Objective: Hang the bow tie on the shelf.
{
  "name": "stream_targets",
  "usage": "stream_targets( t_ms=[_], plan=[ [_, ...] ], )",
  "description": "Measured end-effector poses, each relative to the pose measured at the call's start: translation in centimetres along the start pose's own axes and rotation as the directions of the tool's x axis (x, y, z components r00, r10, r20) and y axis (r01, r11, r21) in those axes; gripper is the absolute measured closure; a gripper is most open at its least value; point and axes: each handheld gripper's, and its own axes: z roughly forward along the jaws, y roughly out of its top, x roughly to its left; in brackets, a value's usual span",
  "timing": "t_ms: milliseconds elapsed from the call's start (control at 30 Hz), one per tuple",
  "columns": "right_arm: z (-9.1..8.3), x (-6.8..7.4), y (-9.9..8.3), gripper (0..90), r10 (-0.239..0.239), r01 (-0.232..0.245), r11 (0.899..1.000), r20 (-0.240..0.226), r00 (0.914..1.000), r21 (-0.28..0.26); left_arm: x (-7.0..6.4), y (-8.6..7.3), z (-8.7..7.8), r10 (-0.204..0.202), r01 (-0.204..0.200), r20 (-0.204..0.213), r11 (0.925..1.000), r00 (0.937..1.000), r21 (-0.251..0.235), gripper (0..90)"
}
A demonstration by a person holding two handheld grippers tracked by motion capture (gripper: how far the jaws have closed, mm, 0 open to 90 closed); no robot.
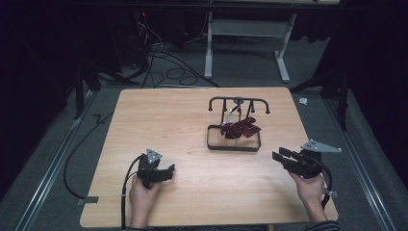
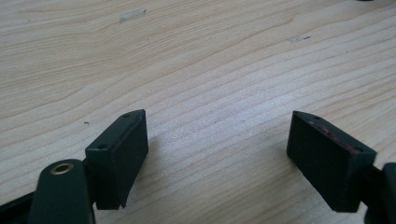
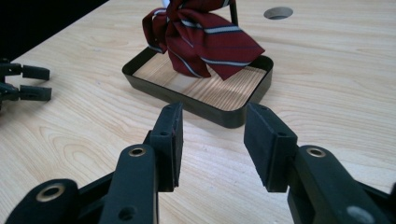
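Centre-right: striped maroon tie (image 1: pixel 240 128) draped on black metal rack (image 1: pixel 234 137), pale wood-grain worktop (image 1: pixel 192 120). Left tongs (image 1: pixel 169 169) & right tongs (image 1: pixel 278 155) both open, empty.

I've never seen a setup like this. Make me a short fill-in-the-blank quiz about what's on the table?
1. The striped tie is mostly dark ____.
2. It hangs from a black stand over a shallow ____.
3. The left gripper has its jaws spread ____ above bare wood.
4. The right gripper points toward the ____.

Missing words: red; tray; open; tie
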Motion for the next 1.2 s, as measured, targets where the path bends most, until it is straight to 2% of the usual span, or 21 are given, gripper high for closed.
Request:
stream_targets(
  t_ms=[900, 1200],
  plan=[
    [3.5, 0.7, -1.6, 58.5, -0.024, 0.024, 0.994, -0.007, 0.9997, 0.108, 0.0, 0.0, 0.0, 0.0, 0.0, 0.0, 1.0, 1.0, 0.0, 20.9],
    [4.8, 0.7, -2.4, 58.4, -0.038, 0.037, 0.989, 0.007, 0.9992, 0.142, 0.0, 0.0, 0.0, 0.0, 0.0, 0.0, 1.0, 1.0, 0.0, 21.0]
  ],
)
